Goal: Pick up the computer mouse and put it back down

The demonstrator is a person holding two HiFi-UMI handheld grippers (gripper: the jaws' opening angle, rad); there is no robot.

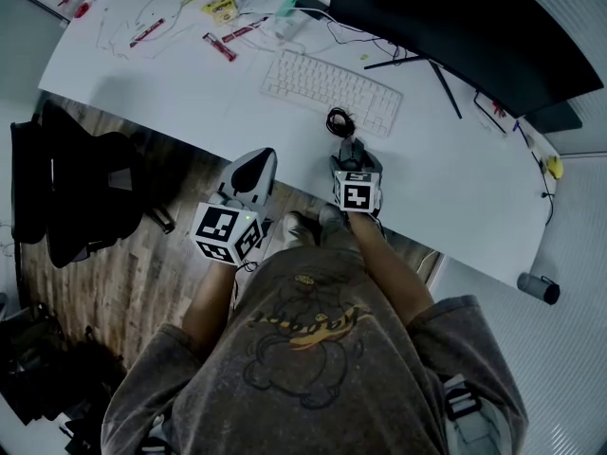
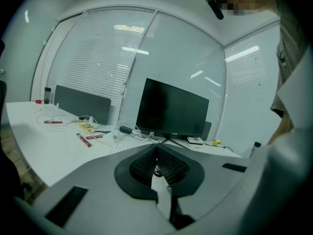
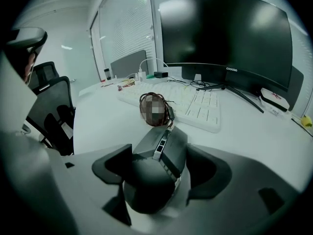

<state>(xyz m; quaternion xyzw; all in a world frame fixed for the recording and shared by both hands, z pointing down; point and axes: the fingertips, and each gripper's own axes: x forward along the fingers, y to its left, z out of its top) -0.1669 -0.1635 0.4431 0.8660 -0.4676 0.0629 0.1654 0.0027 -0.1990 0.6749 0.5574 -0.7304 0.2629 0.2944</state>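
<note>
**Mouse lies between the spread right jaws**

The right gripper (image 3: 159, 147) has its jaws spread to either side of the dark grey, angular plastic computer mouse (image 3: 151, 180); the mouse rests between them on the white desk (image 3: 98, 116), with a sliver of desk showing beside one jaw; just beyond the jaw tips lies a dark coiled cable (image 1: 340, 121); farther ahead sits the flat white keyboard (image 3: 198, 104), then the black curved monitor (image 3: 225, 28); the left gripper (image 2: 157, 151), off to the right gripper's left, has its jaws pressed together, empty.
</note>
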